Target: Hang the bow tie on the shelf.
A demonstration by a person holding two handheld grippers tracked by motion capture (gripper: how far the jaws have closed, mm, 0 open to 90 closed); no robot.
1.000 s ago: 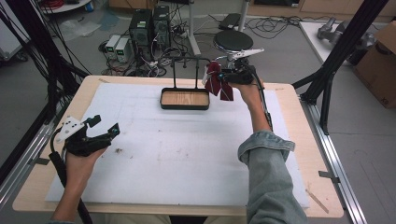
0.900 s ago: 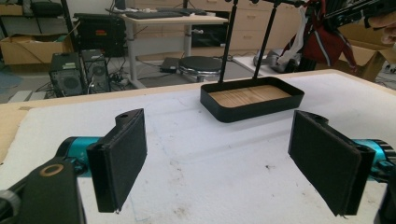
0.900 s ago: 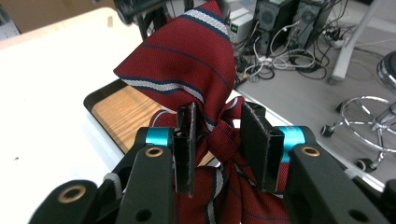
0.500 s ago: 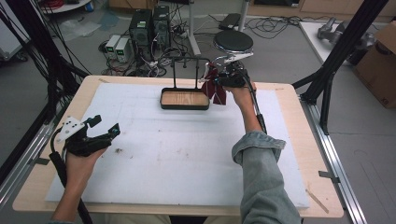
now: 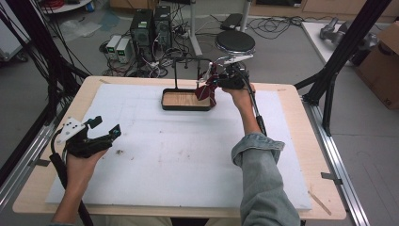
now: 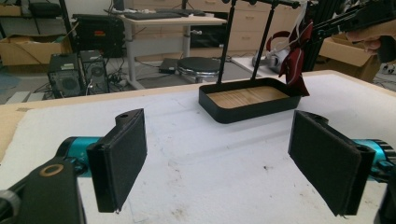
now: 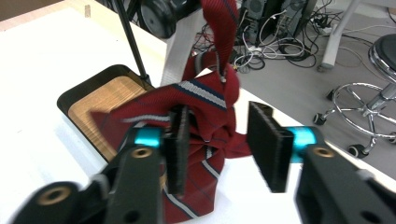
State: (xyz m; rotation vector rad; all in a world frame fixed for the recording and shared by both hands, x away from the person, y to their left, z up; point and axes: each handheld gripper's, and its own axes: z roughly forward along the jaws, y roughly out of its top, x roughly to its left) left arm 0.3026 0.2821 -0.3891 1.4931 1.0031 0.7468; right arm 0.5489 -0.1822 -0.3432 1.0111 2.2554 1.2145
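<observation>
Now we've carried our right tongs in to the rack, jaws parted around the striped necktie hanging there over the tray; left tongs idle, apart, above the desk.

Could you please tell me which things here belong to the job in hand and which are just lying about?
In the job: tie, rack with its tray, right gripper.

Lying about: left gripper idle and open, stool, computers, cardboard box, floor cables.
</observation>
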